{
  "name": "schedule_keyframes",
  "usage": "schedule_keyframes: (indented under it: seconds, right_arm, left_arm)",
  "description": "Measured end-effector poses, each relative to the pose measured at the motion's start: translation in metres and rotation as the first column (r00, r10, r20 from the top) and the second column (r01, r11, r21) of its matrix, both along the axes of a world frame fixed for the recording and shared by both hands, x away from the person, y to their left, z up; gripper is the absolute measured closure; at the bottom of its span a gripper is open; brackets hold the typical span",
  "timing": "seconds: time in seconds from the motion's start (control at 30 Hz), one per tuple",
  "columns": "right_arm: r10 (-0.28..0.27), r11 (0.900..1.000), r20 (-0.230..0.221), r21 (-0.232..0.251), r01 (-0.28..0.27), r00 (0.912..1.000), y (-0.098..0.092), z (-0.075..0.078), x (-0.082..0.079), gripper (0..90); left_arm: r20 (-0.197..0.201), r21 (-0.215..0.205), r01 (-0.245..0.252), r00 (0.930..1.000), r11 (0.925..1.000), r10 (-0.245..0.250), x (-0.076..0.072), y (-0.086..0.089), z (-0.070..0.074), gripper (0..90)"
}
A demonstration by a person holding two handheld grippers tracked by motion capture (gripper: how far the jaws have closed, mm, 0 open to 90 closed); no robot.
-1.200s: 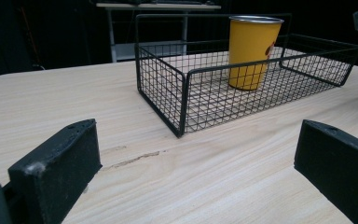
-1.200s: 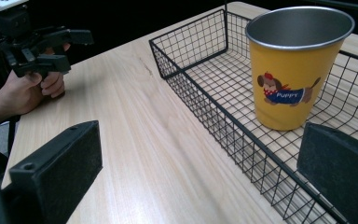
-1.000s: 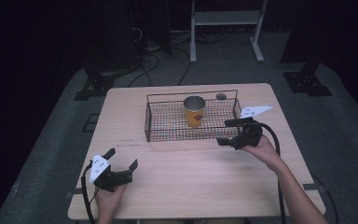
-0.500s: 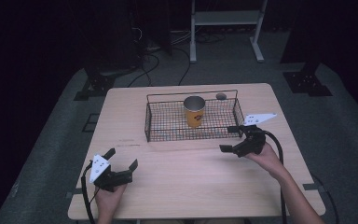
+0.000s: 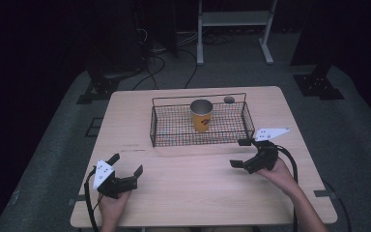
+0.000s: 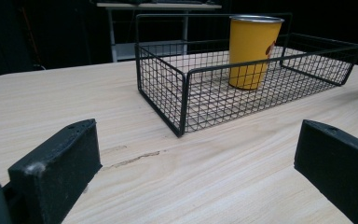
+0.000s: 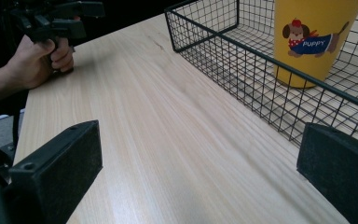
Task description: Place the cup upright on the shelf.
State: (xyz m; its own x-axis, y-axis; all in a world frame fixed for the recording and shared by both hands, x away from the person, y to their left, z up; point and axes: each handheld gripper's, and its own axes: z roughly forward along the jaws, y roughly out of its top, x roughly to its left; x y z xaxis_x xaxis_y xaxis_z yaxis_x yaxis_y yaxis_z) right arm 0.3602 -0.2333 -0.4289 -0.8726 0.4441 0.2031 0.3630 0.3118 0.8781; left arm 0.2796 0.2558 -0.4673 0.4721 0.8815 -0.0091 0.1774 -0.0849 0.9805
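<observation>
A yellow cup [image 5: 201, 115] with a cartoon dog print [image 7: 313, 39] stands upright inside a black wire basket [image 5: 174, 133] at the back middle of the wooden table [image 5: 198, 188]. My left gripper [image 5: 125, 170] rests near the front left corner, open, with nothing between its jaws; the basket [image 6: 177, 93] and cup [image 6: 251, 49] lie ahead of it. My right gripper [image 5: 241, 153] hovers just in front of the basket's right end, open and empty, facing left along the basket's front wall [image 7: 261, 88].
A small round dark object [image 5: 229, 100] lies on the table behind the basket. The other hand with its gripper [image 7: 51, 23] appears far off in the right gripper view. A white metal stand [image 5: 232, 29] and cables are on the floor beyond.
My right gripper has drawn back from the basket toward the front of the table and a little lower. The left gripper has stayed put.
</observation>
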Motion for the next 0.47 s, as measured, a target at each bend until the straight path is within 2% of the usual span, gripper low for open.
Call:
schedule_keyframes:
  seconds: [0.1,0.3,0.37,0.4,0.43,0.47]
  right_arm:
    - [-0.005,1.0,-0.002,0.011,0.005,1.0,-0.003,-0.003,-0.005,0.0]
    - [-0.05,0.998,0.019,0.029,0.049,0.9986,-0.01,-0.008,-0.018,0.0]
    - [-0.086,0.994,0.032,0.071,0.083,0.9958,-0.015,-0.013,-0.025,0.0]
    - [-0.107,0.988,0.037,0.112,0.103,0.9935,-0.018,-0.018,-0.03,0.0]
    - [-0.143,0.976,0.037,0.171,0.135,0.989,-0.021,-0.024,-0.035,0.0]
    - [-0.166,0.966,0.023,0.203,0.158,0.9859,-0.023,-0.03,-0.038,0.0]
  left_arm:
    - [0.001,0.0,-0.002,1.0,1.0,0.002,0.0,0.0,0.0,0.0]
    - [0.0,0.004,-0.005,1.0,1.0,0.005,0.0,0.0,0.0,0.0]
    - [-0.001,0.006,-0.007,1.0,1.0,0.007,0.0,0.0,0.0,0.0]
    - [-0.001,0.006,-0.009,1.0,0.9999,0.009,0.0,0.0,0.0,0.0]
    - [0.0,0.005,-0.007,1.0,1.0,0.007,0.0,0.0,0.0,0.0]
    - [-0.001,0.006,-0.007,1.0,1.0,0.007,0.001,0.0,0.0,0.0]
